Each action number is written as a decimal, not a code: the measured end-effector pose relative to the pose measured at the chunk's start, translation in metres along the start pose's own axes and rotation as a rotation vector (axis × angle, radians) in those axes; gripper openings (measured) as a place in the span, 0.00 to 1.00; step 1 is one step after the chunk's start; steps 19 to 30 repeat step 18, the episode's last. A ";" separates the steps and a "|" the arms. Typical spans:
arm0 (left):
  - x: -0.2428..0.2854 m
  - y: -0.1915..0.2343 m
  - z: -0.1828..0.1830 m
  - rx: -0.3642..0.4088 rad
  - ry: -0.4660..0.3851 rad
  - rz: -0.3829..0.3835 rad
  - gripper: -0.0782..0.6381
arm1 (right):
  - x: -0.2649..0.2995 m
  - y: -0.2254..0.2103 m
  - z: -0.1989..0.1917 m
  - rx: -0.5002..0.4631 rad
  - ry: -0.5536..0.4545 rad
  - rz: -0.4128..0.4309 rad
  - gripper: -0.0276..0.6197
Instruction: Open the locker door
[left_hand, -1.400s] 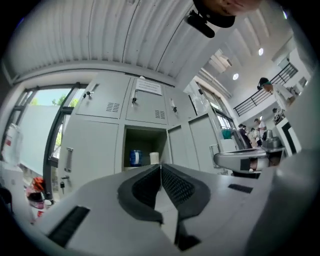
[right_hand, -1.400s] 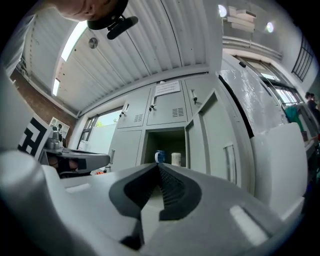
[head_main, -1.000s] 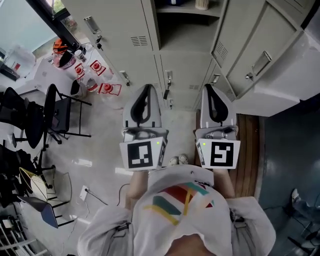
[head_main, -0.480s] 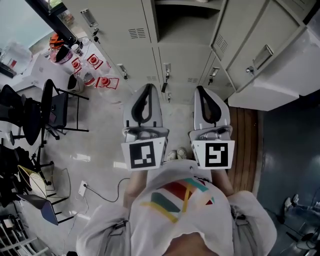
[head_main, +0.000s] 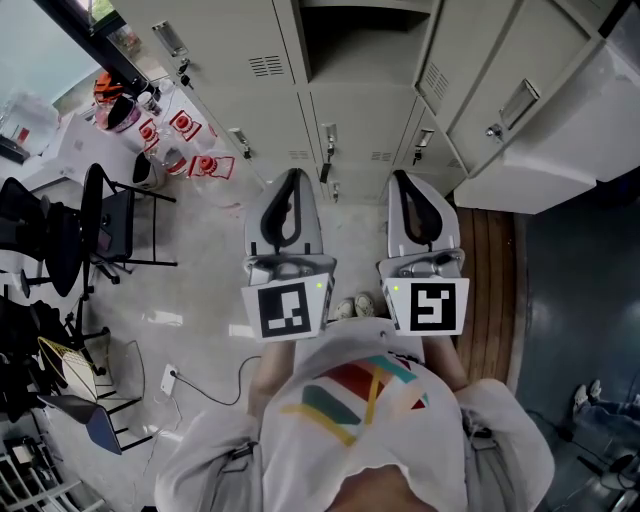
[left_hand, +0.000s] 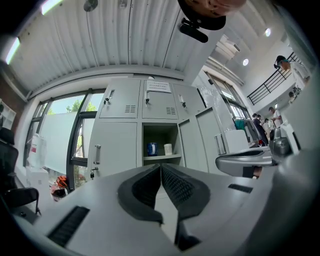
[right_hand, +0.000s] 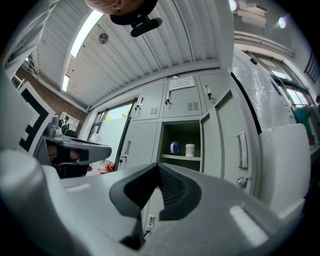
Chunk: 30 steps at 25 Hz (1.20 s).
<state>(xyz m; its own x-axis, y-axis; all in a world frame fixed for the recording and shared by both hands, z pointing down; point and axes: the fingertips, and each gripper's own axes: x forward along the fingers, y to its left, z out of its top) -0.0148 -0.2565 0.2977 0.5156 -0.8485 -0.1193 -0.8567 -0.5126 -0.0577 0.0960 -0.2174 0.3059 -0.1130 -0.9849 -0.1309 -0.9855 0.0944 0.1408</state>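
A bank of grey lockers (head_main: 270, 60) stands ahead of me. One middle compartment (left_hand: 160, 145) is open, with a blue cup (left_hand: 152, 149) and a white cup (left_hand: 168, 148) on its shelf. Its door (right_hand: 220, 145) is swung out to the right and carries a bar handle (right_hand: 242, 150). The lockers below it, with small latches (head_main: 330, 140), are closed. My left gripper (head_main: 292, 178) and right gripper (head_main: 408, 180) are held side by side, short of the lockers. Both are shut with nothing between the pads, as the left gripper view (left_hand: 161, 167) and the right gripper view (right_hand: 159, 170) show.
Black chairs (head_main: 100, 220) and clear bags with red print (head_main: 190, 150) crowd the left. A cable and a socket (head_main: 168, 380) lie on the pale floor. A wood-strip floor (head_main: 490, 290) and a big white open door (head_main: 560, 130) are on the right. People stand far off (left_hand: 260, 122).
The lockers have slid slightly upward in the head view, and the right gripper sits a little further left. Both grippers stay shut and empty.
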 end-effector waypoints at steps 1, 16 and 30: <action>0.000 0.000 0.000 -0.001 0.001 0.001 0.14 | -0.001 -0.001 0.000 -0.001 -0.001 -0.001 0.05; 0.003 -0.004 -0.004 -0.004 0.014 -0.006 0.14 | -0.001 -0.007 0.002 -0.004 -0.013 -0.008 0.05; 0.004 -0.003 -0.004 -0.005 0.014 -0.005 0.14 | 0.000 -0.007 0.002 -0.005 -0.015 -0.007 0.05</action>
